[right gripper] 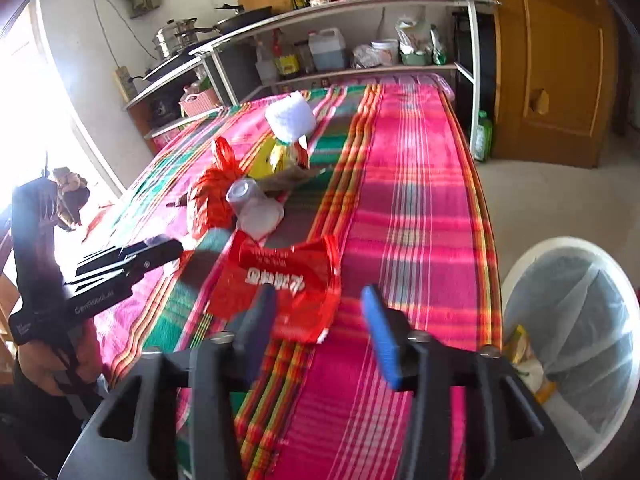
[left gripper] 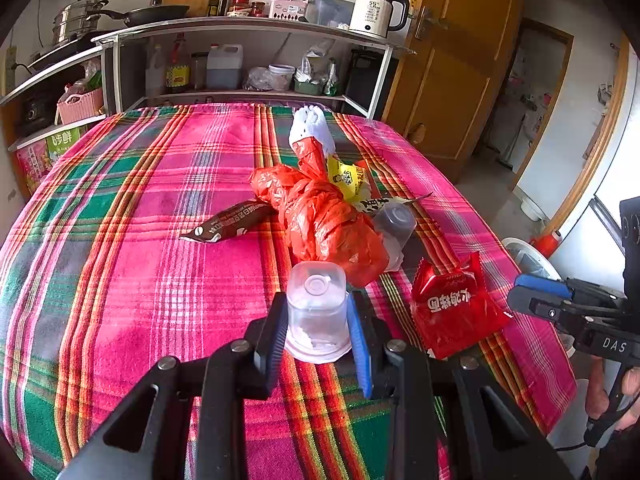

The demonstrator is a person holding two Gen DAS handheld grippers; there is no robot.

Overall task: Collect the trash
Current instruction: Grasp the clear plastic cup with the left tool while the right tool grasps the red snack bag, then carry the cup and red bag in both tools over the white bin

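Note:
My left gripper [left gripper: 318, 316] is shut on a clear plastic cup [left gripper: 316, 304] held upside down just above the plaid tablecloth [left gripper: 140, 240]. Beyond it lie a crumpled orange plastic bag [left gripper: 324, 216], a brown wrapper [left gripper: 228, 226], a yellow packet [left gripper: 346, 178], a second clear cup [left gripper: 394, 224] and a white tissue wad [left gripper: 312, 128]. A red snack packet [left gripper: 452, 308] lies at the right. My right gripper [right gripper: 320, 308] is open and empty, right behind that red packet [right gripper: 280, 280]. The white bin [right gripper: 572, 328] with a liner stands off the table's right edge.
A metal shelf unit [left gripper: 240, 60] with bottles, pans and a kettle stands behind the table. A wooden door [left gripper: 460, 60] is at the right. The bin holds some yellow packaging [right gripper: 520, 344]. The left gripper shows in the right wrist view [right gripper: 132, 260].

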